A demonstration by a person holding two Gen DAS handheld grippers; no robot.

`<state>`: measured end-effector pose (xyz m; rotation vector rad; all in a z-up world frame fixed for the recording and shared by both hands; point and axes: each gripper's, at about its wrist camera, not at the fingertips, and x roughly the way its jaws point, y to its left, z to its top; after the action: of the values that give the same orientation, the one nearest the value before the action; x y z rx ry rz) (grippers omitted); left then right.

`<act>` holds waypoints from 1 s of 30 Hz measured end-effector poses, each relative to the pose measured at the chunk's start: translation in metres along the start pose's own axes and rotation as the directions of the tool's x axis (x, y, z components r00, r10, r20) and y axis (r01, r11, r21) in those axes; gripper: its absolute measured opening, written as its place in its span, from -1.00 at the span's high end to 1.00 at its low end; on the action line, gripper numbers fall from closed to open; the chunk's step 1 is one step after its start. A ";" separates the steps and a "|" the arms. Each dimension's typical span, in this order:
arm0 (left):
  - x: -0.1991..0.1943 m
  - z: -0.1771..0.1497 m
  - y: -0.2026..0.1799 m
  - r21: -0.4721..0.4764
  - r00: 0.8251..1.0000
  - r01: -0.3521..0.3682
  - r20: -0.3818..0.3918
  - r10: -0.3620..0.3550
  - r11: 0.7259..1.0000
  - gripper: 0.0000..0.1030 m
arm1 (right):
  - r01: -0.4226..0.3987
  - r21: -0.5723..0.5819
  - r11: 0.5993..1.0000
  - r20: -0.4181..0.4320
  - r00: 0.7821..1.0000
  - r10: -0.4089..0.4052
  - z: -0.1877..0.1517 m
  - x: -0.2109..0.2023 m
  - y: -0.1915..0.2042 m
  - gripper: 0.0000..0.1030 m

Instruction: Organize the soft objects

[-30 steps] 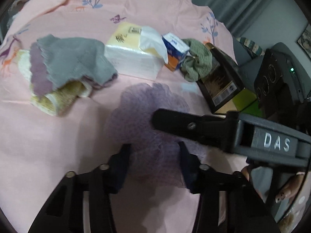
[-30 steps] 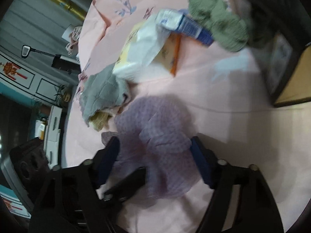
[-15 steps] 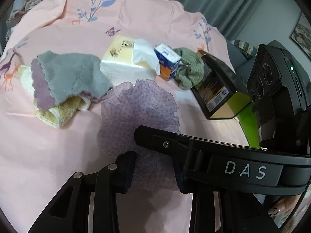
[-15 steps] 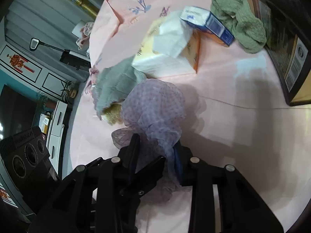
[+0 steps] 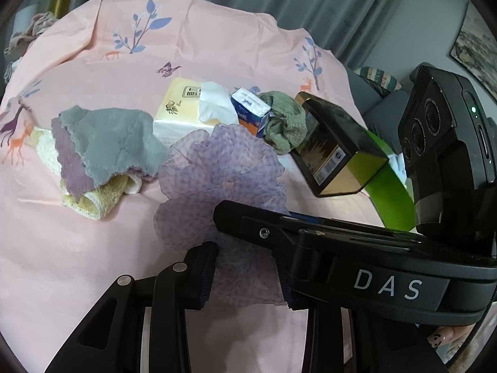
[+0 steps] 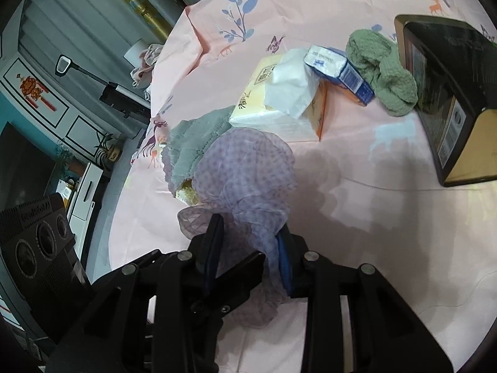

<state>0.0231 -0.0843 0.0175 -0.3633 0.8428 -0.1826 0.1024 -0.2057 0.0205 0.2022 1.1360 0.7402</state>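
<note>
A purple mesh puff (image 5: 222,174) is held up off the pink tablecloth (image 5: 62,248). My left gripper (image 5: 245,272) is shut on its lower part. My right gripper (image 6: 250,248) is shut on the same puff (image 6: 245,168); its black finger crosses the left wrist view. A grey and purple cloth (image 5: 102,143) lies on a yellow towel (image 5: 99,197) at the left. A green knitted cloth (image 5: 284,122) lies beside a small blue box (image 5: 250,110); it also shows in the right wrist view (image 6: 383,71).
A tissue box (image 5: 186,108) with a tissue sticking out stands behind the puff. A black and gold box (image 5: 337,143) lies on its side at the right, next to a green strip (image 5: 391,186). Curtains hang behind the table.
Both grippers closed on the purple puff, which lay flat on the cloth a second ago, and lifted it. The view rose away from the table.
</note>
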 end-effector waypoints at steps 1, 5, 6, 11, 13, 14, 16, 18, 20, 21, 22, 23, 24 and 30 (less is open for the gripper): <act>-0.001 0.001 0.000 0.002 1.000 0.003 0.004 -0.003 1.000 0.31 | -0.001 0.000 1.000 0.005 1.000 0.001 -0.002 -0.002 0.001 0.37; -0.005 0.001 -0.003 0.014 1.000 0.007 0.018 -0.007 1.000 0.31 | 0.000 -0.015 1.000 0.019 1.000 0.000 -0.001 -0.005 0.004 0.36; -0.006 0.001 -0.004 0.019 1.000 0.008 0.022 -0.009 1.000 0.31 | 0.002 -0.019 1.000 0.023 1.000 -0.002 0.000 -0.007 0.005 0.35; -0.011 0.002 -0.009 0.035 0.999 0.010 0.042 -0.012 0.999 0.31 | 0.004 -0.030 1.000 0.039 0.999 -0.003 -0.002 -0.014 0.007 0.35; -0.015 0.002 -0.013 0.044 0.999 0.007 0.051 -0.009 0.999 0.31 | -0.001 -0.028 1.000 0.045 0.999 0.002 -0.002 -0.018 0.008 0.35; -0.017 0.002 -0.014 0.050 0.998 0.006 0.056 -0.009 0.999 0.31 | -0.002 -0.032 0.999 0.049 0.999 0.003 -0.001 -0.020 0.010 0.35; -0.022 0.004 -0.017 0.057 0.997 0.009 0.073 -0.013 0.998 0.31 | -0.001 -0.041 0.999 0.064 0.998 0.004 -0.002 -0.026 0.012 0.35; -0.025 0.006 -0.020 0.056 0.996 0.019 0.082 -0.023 0.998 0.31 | 0.003 -0.044 0.999 0.082 0.997 0.001 -0.001 -0.033 0.014 0.35; -0.030 0.010 -0.027 0.070 0.995 0.020 0.098 -0.027 0.997 0.31 | 0.005 -0.047 0.999 0.103 0.995 0.000 0.000 -0.041 0.015 0.35; -0.031 0.012 -0.030 0.077 0.994 0.019 0.104 -0.027 0.997 0.31 | 0.005 -0.046 0.999 0.115 0.993 0.000 0.001 -0.046 0.016 0.35; -0.034 0.015 -0.037 0.088 0.993 0.020 0.116 -0.030 0.996 0.31 | 0.005 -0.046 0.999 0.128 0.992 0.001 0.001 -0.052 0.016 0.35; -0.035 0.017 -0.041 0.097 0.992 0.018 0.125 -0.030 0.995 0.31 | 0.005 -0.043 0.999 0.146 0.989 0.001 0.002 -0.059 0.015 0.35; -0.038 0.020 -0.048 0.112 0.990 0.016 0.137 -0.031 0.994 0.31 | 0.004 -0.042 0.999 0.165 0.986 0.003 0.004 -0.067 0.014 0.35; -0.045 0.036 -0.096 0.207 0.977 0.031 0.199 -0.073 0.978 0.31 | 0.029 -0.029 0.999 0.288 0.957 -0.019 0.011 -0.118 0.003 0.34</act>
<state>0.0190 -0.1508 0.1078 -0.2078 0.6038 -0.2729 0.0850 -0.2752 0.1151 0.2593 0.8467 0.6821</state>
